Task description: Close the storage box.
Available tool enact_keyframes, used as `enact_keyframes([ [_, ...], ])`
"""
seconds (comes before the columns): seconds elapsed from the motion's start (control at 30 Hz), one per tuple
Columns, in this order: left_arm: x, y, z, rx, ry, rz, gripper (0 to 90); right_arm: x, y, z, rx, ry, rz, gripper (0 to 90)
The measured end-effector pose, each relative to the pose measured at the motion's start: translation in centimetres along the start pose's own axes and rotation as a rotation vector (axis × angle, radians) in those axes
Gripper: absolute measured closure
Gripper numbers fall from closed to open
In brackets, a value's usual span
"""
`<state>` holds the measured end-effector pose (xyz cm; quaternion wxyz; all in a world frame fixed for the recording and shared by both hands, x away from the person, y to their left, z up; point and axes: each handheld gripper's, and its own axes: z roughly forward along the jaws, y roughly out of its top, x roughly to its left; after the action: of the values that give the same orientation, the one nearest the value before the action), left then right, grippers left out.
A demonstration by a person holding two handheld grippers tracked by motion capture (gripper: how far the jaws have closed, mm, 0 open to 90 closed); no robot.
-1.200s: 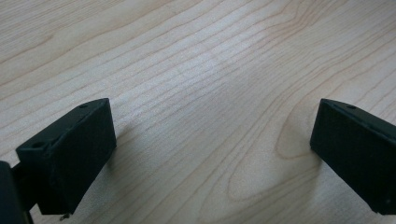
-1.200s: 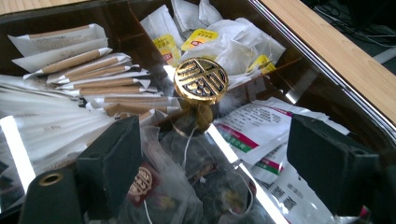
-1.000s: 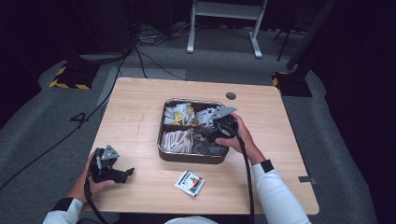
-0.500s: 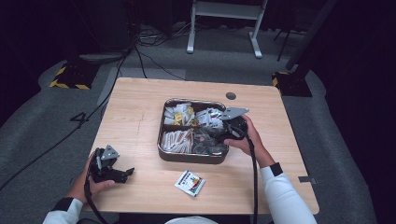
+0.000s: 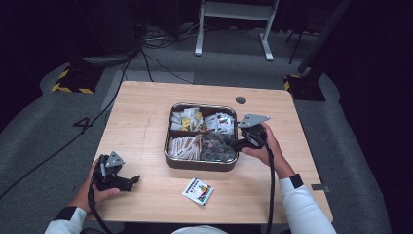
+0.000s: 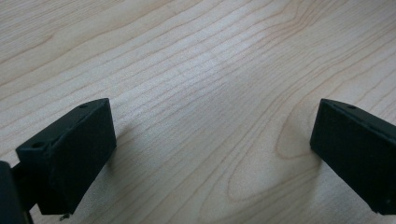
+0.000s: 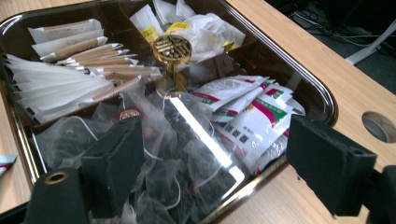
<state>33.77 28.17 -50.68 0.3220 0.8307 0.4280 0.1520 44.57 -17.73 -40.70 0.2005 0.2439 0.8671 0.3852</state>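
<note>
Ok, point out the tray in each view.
High view: tray mid-table, beside the right gripper.
Right gripper view: tray just ahead of the open jaws, across the upper left.
Left gripper view: table wood between the open jaws.
Shared landmark: the round hole in the table past the tray's corner.

We see the tray [image 5: 202, 165] at the middle of the table [image 5: 141, 112], a loose packet [image 5: 198, 190] on the wood just in front of it, the right gripper [image 5: 237, 144] at its right rim, and the left gripper [image 5: 131, 180] well apart near the table's front left corner
</note>
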Motion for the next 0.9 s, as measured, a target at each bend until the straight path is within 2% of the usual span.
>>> enact_keyframes([
  [0.17,0.0,0.0,0.0,0.000,0.000,0.000,0.5,-0.2,-0.6,-0.7,0.005,-0.010,0.002,19.7],
  [0.33,0.0,0.0,0.0,0.000,0.000,-0.001,0.5,-0.6,-1.2,-1.5,-0.011,-0.023,0.025,19.7],
  [0.57,0.0,0.0,0.0,0.000,0.001,0.001,0.5,-0.8,-2.8,-2.1,0.018,-0.036,0.036,19.7],
  [0.7,0.0,0.0,0.0,0.000,0.000,0.002,0.4,-0.7,-3.6,-2.4,0.041,-0.041,0.027,19.7],
  [0.9,0.0,0.0,0.0,-0.001,0.000,0.001,0.4,-0.6,-4.5,-3.1,0.046,-0.044,0.030,19.7],
])
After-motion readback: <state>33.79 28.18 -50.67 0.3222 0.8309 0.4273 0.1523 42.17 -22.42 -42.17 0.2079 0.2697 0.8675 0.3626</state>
